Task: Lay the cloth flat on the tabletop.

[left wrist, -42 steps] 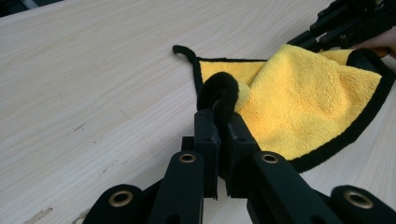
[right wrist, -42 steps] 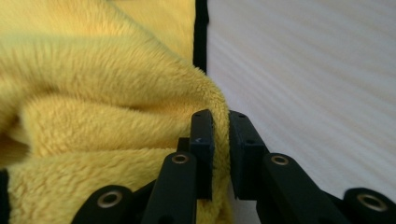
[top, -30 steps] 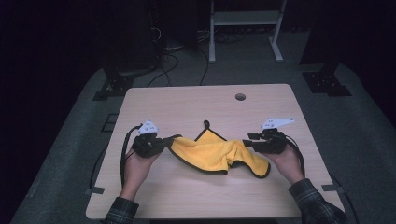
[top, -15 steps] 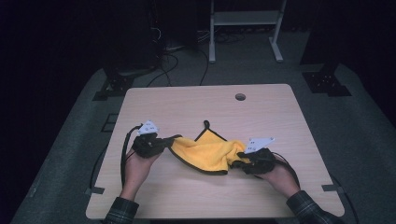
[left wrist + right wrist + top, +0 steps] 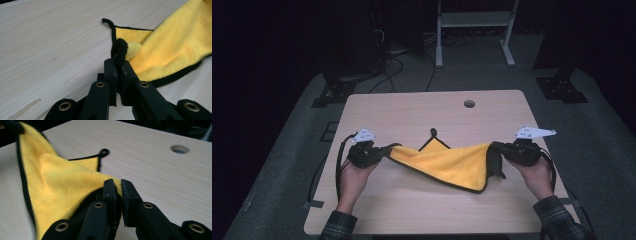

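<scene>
High view: yellow cloth (image 5: pixel 447 162) at frame centre on table (image 5: pixel 412 107), stretched between grippers | left gripper (image 5: pixel 384 151): jaws clamped on cloth's left black-edged corner | right gripper (image 5: pixel 497 148): jaws just closing, pinching cloth's right corner | hanging loop (image 5: pixel 432 132) at upper centre.

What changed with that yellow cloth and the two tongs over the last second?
The right tongs swung in toward the bunched yellow cloth, their jaws have just been closing on its right edge, then pulled out to the right, stretching it between both hands. The left tongs stayed put, clamped on the left corner; the hanging loop kept its place on the table.
</scene>
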`<action>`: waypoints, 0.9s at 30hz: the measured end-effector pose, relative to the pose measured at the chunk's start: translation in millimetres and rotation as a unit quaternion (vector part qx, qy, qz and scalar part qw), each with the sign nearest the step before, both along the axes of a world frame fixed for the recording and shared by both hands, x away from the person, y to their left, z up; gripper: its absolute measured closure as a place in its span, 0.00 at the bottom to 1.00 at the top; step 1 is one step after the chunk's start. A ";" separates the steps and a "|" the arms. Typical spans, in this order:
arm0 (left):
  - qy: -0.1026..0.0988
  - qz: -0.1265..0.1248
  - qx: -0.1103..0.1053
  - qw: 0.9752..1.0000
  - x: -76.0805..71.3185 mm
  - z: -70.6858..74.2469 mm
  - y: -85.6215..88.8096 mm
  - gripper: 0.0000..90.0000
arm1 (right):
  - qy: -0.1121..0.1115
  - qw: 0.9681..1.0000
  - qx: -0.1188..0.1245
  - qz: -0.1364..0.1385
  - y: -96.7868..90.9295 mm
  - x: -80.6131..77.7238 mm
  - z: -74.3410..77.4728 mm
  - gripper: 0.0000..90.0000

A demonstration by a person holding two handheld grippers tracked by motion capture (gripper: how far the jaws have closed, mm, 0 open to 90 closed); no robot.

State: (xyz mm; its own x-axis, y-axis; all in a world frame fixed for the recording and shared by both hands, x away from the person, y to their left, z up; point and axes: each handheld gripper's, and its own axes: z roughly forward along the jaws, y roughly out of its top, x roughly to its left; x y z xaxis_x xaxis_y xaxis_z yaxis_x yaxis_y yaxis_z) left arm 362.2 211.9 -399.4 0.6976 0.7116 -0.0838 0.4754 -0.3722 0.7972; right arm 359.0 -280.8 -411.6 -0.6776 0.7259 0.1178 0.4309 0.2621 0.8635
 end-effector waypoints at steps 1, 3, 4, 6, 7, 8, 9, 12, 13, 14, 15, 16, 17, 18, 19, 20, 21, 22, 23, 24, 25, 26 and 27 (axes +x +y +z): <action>0.003 -0.002 0.001 1.000 0.2 -1.0 -0.7 0.95 | 0.005 1.000 -0.004 -0.008 -2.4 2.7 -3.4 0.90; 0.004 -0.002 0.003 1.000 0.5 -2.5 -2.4 0.95 | 0.018 1.000 -0.018 -0.016 -2.2 8.0 -11.5 0.81; 0.004 -0.003 0.008 1.000 0.5 -3.1 -3.2 0.95 | 0.018 1.000 -0.018 -0.016 -2.2 8.0 -11.5 0.81; 0.005 -0.005 0.011 1.000 0.1 -4.7 -5.2 0.95 | 0.010 1.000 -0.018 -0.012 1.1 4.3 -8.9 0.70; 0.005 -0.005 0.011 1.000 0.1 -4.7 -5.2 0.95 | 0.010 1.000 -0.018 -0.012 1.1 4.3 -8.9 0.70; 0.005 -0.006 0.011 1.000 -0.1 -4.6 -5.4 0.95 | 0.003 1.000 -0.016 -0.009 2.7 0.2 -5.1 0.69; 0.005 -0.007 0.011 1.000 -0.1 -4.1 -5.5 0.95 | -0.009 1.000 -0.009 0.008 8.2 -11.1 2.5 0.67; 0.005 -0.008 0.011 1.000 -0.9 -3.2 -5.4 0.95 | -0.007 0.999 -0.013 0.037 17.4 -22.5 3.1 0.66; 0.004 -0.007 0.010 1.000 -1.2 -3.1 -5.2 0.95 | -0.004 0.998 -0.021 0.050 21.2 -26.3 1.5 0.66; 0.004 -0.008 0.010 1.000 -1.4 -3.1 -4.8 0.95 | 0.007 0.996 -0.043 0.083 31.5 -36.4 -7.5 0.64; 0.004 -0.008 0.010 1.000 -1.4 -3.1 -4.8 0.95 | 0.013 0.993 -0.061 0.098 36.0 -40.4 -13.5 0.64; 0.004 -0.008 0.010 1.000 -1.4 -3.2 -4.5 0.95 | 0.013 0.993 -0.061 0.098 36.0 -40.4 -13.5 0.64; 0.005 -0.008 0.010 1.000 -1.4 -3.3 -4.3 0.95 | 0.026 0.987 -0.090 0.129 43.5 -48.1 -27.6 0.62; 0.005 -0.008 0.010 1.000 -1.4 -3.2 -3.9 0.95 | 0.030 0.985 -0.102 0.138 45.9 -50.2 -31.8 0.62; 0.005 -0.008 0.010 1.000 -1.4 -3.2 -3.9 0.95 | 0.033 0.981 -0.118 0.148 49.0 -52.8 -36.7 0.62; 0.005 -0.009 0.010 1.000 -1.5 -3.0 -3.8 0.95 | 0.033 0.981 -0.118 0.148 49.0 -52.8 -36.7 0.62; 0.004 -0.008 0.008 1.000 -1.7 -2.6 -4.3 0.95 | 0.042 0.975 -0.140 0.165 54.3 -55.4 -45.1 0.62; 0.003 -0.008 0.008 1.000 -1.8 -2.4 -4.5 0.95 | 0.044 0.974 -0.146 0.169 56.0 -55.8 -47.1 0.63; 0.003 -0.009 0.009 1.000 -2.0 -2.2 -4.6 0.95 | 0.046 0.972 -0.155 0.171 58.5 -56.2 -49.2 0.64; 0.003 -0.009 0.009 1.000 -2.2 -2.2 -4.6 0.95 | 0.048 0.970 -0.164 0.173 60.4 -55.7 -51.2 0.65; 0.003 -0.010 0.009 1.000 -2.3 -2.0 -4.3 0.95 | 0.051 0.969 -0.171 0.173 61.8 -55.3 -52.9 0.67; 0.003 -0.010 0.009 1.000 -2.3 -2.0 -4.3 0.95 | 0.051 0.969 -0.171 0.173 61.8 -55.3 -52.9 0.67; 0.003 -0.010 0.008 1.000 -2.3 -2.1 -3.7 0.95 | 0.051 0.967 -0.179 0.176 62.4 -54.9 -54.6 0.70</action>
